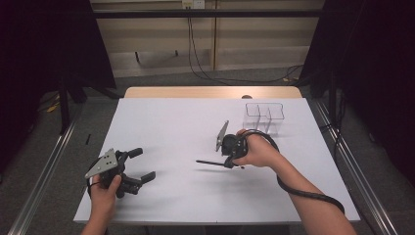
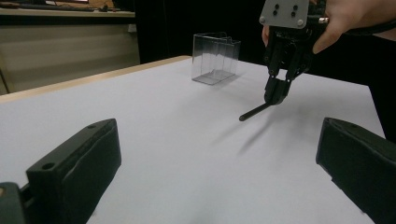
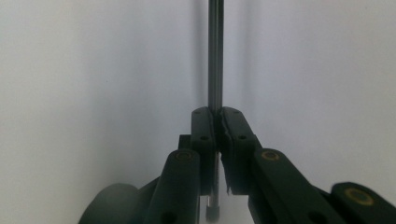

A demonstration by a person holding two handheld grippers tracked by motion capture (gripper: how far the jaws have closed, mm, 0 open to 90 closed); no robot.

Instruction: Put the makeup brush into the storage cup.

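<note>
On the white table (image 1: 171, 122), seen from the high view, my right gripper (image 1: 226, 160) sits right of centre with its jaws clamped on a thin dark pen (image 1: 211, 162). That pen sticks out level toward my left, clear of the surface, with its shadow below it. My left gripper (image 1: 138, 165) is held near the front left corner, jaws spread wide with nothing between them. A clear plastic organizer (image 1: 265, 116) stands at the far right of the table, just beyond my right hand (image 1: 259, 152).

From the left gripper view, my two black jaws stand wide apart at the bottom corners. Beyond them, my right gripper (image 2: 276, 95) points downward, pinching the pen (image 2: 254, 111) at one end. The organizer (image 2: 215, 58) stands behind, apart from both.

From the right gripper view, my jaws are closed tight on the pen (image 3: 215, 51), which runs straight up between them over the white table (image 3: 93, 70).
</note>
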